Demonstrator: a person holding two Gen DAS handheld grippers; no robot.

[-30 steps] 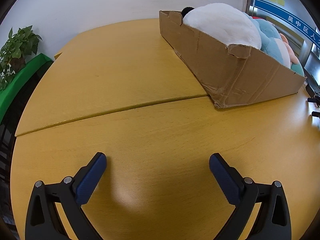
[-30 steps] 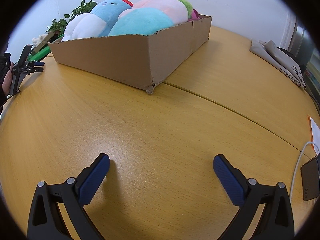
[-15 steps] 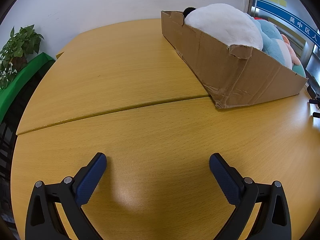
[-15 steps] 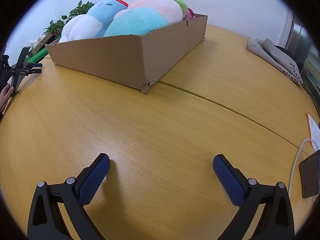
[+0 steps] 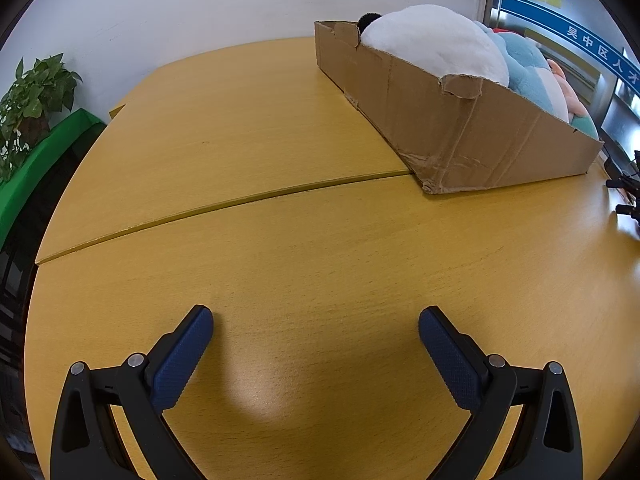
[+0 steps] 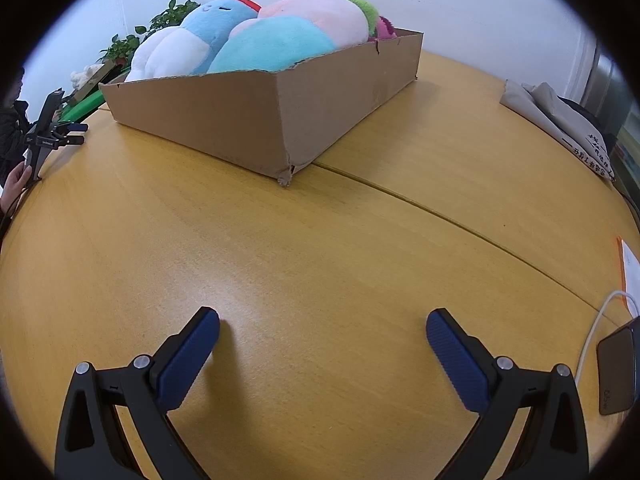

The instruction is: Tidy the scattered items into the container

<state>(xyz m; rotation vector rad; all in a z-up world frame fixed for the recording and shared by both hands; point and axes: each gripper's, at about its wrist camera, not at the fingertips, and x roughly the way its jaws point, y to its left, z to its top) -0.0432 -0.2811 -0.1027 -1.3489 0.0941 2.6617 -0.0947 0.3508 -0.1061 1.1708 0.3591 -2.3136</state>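
Both grippers, left gripper [image 5: 316,322] and right gripper [image 6: 323,325], hover spread and empty above the wooden table [image 5: 280,264]; the cardboard box [image 6: 256,116] of plush toys [image 6: 276,40] sits far ahead, well apart.

The place looks like an office: a wide, wood-grain worktop [image 5: 280,240] built of joined sections, white walls, a blue sign [image 5: 600,46] with Chinese lettering by a metal door frame, potted plants [image 5: 32,96] on a green ledge, and a charging phone [image 6: 616,372].
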